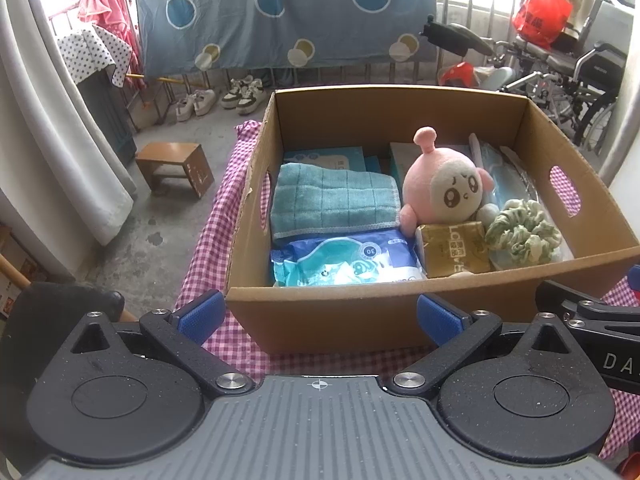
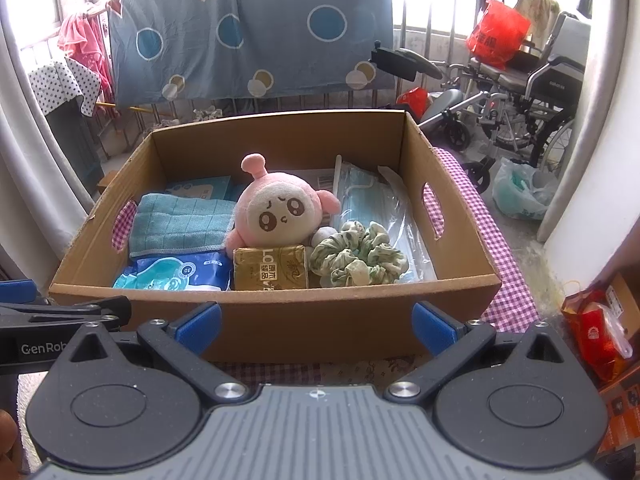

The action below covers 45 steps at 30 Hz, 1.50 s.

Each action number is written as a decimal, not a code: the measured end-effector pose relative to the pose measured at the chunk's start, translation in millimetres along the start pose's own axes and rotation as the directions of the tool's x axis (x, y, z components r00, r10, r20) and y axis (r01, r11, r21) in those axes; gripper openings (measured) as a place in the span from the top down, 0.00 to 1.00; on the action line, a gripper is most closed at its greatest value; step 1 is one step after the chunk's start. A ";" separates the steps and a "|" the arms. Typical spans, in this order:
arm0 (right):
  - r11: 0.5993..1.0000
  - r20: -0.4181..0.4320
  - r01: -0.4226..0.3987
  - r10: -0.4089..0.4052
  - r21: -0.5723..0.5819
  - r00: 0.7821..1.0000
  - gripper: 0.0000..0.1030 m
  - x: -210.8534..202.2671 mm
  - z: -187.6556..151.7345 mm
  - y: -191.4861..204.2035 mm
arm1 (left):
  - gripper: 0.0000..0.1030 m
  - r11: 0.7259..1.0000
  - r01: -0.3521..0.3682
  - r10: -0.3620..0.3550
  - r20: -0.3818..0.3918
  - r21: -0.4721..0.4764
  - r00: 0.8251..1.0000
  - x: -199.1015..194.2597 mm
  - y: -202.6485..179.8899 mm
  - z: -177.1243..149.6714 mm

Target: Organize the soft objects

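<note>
A cardboard box (image 1: 320, 316) (image 2: 280, 320) stands on a pink checked cloth. Inside lie a pink plush toy (image 1: 444, 184) (image 2: 276, 208), a folded teal towel (image 1: 332, 204) (image 2: 180, 220), a green scrunchie (image 1: 520, 228) (image 2: 356, 256), a gold tissue pack (image 1: 452, 252) (image 2: 272, 270), a blue wipes pack (image 1: 344, 264) (image 2: 176, 272) and bagged face masks (image 1: 504, 172) (image 2: 368, 200). My left gripper (image 1: 320, 316) is open in front of the box's near wall, holding nothing. My right gripper (image 2: 316, 324) is open too, just short of the same wall.
The checked cloth (image 1: 224, 184) (image 2: 500, 248) covers the table under the box. A small wooden stool (image 1: 176, 166) and shoes (image 1: 240, 96) stand on the floor at left. Wheelchairs (image 2: 520, 96) and plastic bags (image 2: 520, 192) crowd the right. A blue sheet (image 1: 280, 8) hangs behind.
</note>
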State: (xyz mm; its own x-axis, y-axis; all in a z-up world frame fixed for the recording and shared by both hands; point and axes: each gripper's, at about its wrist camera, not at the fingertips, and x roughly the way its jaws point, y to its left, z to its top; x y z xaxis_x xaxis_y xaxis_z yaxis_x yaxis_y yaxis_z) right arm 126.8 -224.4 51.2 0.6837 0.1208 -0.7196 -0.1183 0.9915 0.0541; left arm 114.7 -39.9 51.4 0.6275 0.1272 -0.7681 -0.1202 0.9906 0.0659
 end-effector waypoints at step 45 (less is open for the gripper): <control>1.000 0.002 0.001 -0.001 -0.001 1.000 0.00 -0.8 -0.7 1.4 | 0.00 1.000 -0.002 0.002 0.002 -0.007 1.000 -2.6 1.9 -2.5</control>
State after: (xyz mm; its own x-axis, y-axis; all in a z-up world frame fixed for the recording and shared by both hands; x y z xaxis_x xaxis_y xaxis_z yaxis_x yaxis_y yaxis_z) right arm 125.6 -223.1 51.4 0.6850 0.1198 -0.7187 -0.1185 0.9916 0.0524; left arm 111.0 -38.4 51.9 0.6284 0.1297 -0.7670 -0.1272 0.9899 0.0631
